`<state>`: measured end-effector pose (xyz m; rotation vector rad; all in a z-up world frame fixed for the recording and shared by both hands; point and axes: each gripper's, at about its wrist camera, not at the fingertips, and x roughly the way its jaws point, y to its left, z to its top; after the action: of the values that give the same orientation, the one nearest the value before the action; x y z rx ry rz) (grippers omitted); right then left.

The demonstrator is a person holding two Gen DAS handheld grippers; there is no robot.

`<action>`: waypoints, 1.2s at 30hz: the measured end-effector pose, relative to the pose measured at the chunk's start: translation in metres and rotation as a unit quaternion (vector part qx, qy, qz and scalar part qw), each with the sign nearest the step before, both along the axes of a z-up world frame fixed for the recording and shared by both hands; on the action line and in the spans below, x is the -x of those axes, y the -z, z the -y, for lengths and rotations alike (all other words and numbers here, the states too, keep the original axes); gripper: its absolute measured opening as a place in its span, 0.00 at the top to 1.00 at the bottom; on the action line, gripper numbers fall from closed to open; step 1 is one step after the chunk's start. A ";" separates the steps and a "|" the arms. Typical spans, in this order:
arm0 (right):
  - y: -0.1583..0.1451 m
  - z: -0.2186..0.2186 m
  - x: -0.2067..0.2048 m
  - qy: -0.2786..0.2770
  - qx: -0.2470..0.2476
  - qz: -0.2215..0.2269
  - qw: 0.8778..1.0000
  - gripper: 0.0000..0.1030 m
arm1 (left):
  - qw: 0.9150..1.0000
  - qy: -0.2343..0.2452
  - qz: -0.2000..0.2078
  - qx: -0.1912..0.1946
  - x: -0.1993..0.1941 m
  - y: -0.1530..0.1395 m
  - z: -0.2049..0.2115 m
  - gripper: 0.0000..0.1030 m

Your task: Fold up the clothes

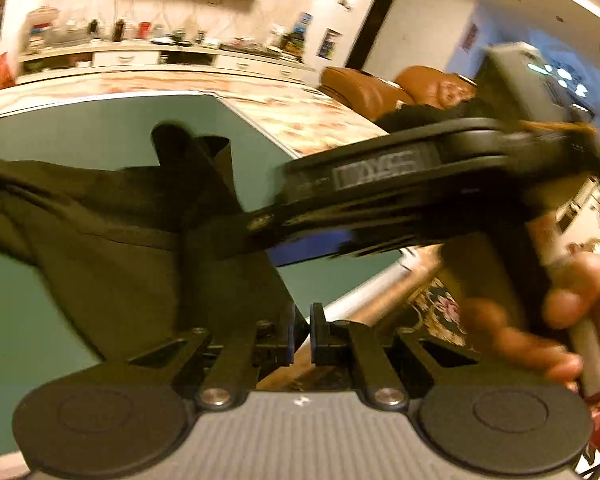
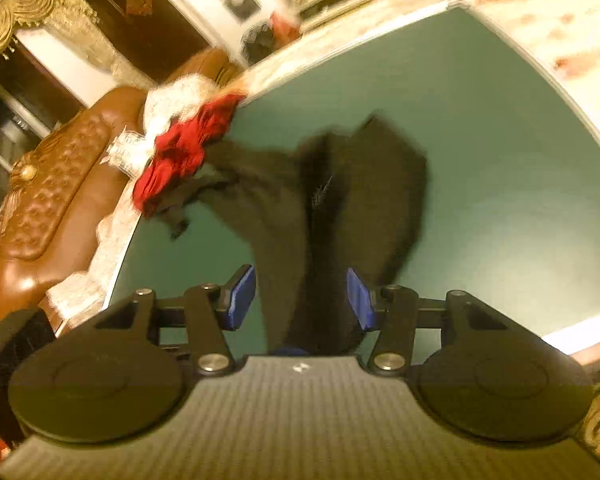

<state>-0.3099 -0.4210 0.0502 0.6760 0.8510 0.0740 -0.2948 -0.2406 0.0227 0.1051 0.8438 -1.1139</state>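
Observation:
A dark garment (image 1: 112, 216) hangs over the green table (image 1: 80, 128). In the left wrist view my left gripper (image 1: 302, 334) is nearly shut, and the garment's edge lies against its left finger; the grip itself is hidden. The right gripper's body (image 1: 400, 176) crosses this view from the right, held by a hand (image 1: 540, 320). In the right wrist view my right gripper (image 2: 302, 300) is open, its blue pads (image 2: 242, 296) wide apart, with the dark garment (image 2: 320, 208) draped between them and down onto the green table (image 2: 500, 160).
A red cloth (image 2: 180, 152) and a white lacy cloth (image 2: 172, 100) lie at the table's far-left edge. A brown leather sofa (image 2: 48, 200) stands beyond. A patterned tablecloth (image 1: 300, 116) borders the green surface. A cluttered sideboard (image 1: 140, 52) lines the back wall.

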 end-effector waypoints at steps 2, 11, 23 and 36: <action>0.008 -0.004 -0.003 0.005 0.013 -0.030 0.999 0.44 | 1.000 0.009 -0.007 -0.004 0.007 0.007 0.004 0.93; 0.053 0.009 0.016 0.068 -0.036 -0.062 0.995 0.96 | 0.998 0.013 0.000 -0.054 0.016 0.030 -0.009 0.79; 0.055 0.014 0.020 0.081 -0.264 -0.009 0.961 0.96 | 0.969 -0.030 0.210 -0.125 0.024 0.010 -0.013 0.14; 0.029 -0.025 0.007 0.037 -0.242 -0.045 0.969 0.92 | 0.971 -0.039 0.185 -0.143 0.005 0.015 -0.016 0.90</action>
<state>-0.3166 -0.3957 0.0210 1.1758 0.9020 0.1892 -0.2997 -0.2241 0.0080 0.5021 0.6606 -0.8576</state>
